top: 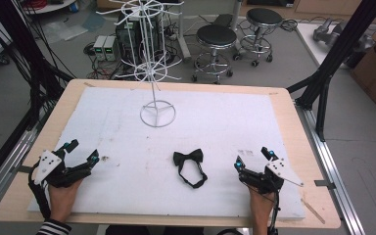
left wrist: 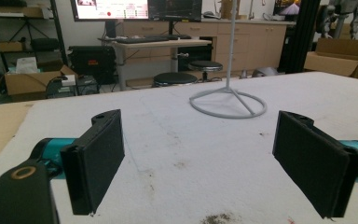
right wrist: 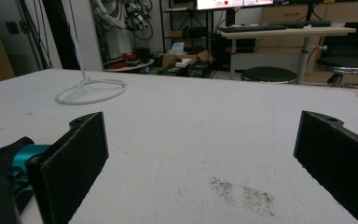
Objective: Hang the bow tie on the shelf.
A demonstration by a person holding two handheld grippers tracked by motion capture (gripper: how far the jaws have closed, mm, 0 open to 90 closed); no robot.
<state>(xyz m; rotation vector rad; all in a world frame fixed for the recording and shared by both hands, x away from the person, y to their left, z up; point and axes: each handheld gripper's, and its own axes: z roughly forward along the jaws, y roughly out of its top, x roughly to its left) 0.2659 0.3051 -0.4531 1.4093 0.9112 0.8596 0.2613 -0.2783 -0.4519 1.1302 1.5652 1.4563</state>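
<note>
Table (top: 24, 196) of pale wood carries a white mat (top: 127, 147), and on its near left part rests the left gripper (top: 83, 152), its jaws spread wide with nothing between them. The left gripper view confirms this: two black pads (left wrist: 98, 158) stand far apart over bare, lightly stained mat, with the ring base of the white wire stand (left wrist: 227, 103) ahead between them. From above, that stand (top: 154, 63) rises tall from the far middle of the mat, its spoked tiers visible, whereas the gripper views catch just its base and lower pole.

A black bow tie (top: 189, 165) lies flat on the mat near the front middle, its strap looped toward the near edge, between the two grippers and well apart from both; it appears in the high view.

At the near right rests the right gripper (top: 254, 157), jaws equally wide and holding nothing. The right gripper view shows a grey smudge (right wrist: 244, 193) on the mat between its pads, and the stand's base far left.
</note>
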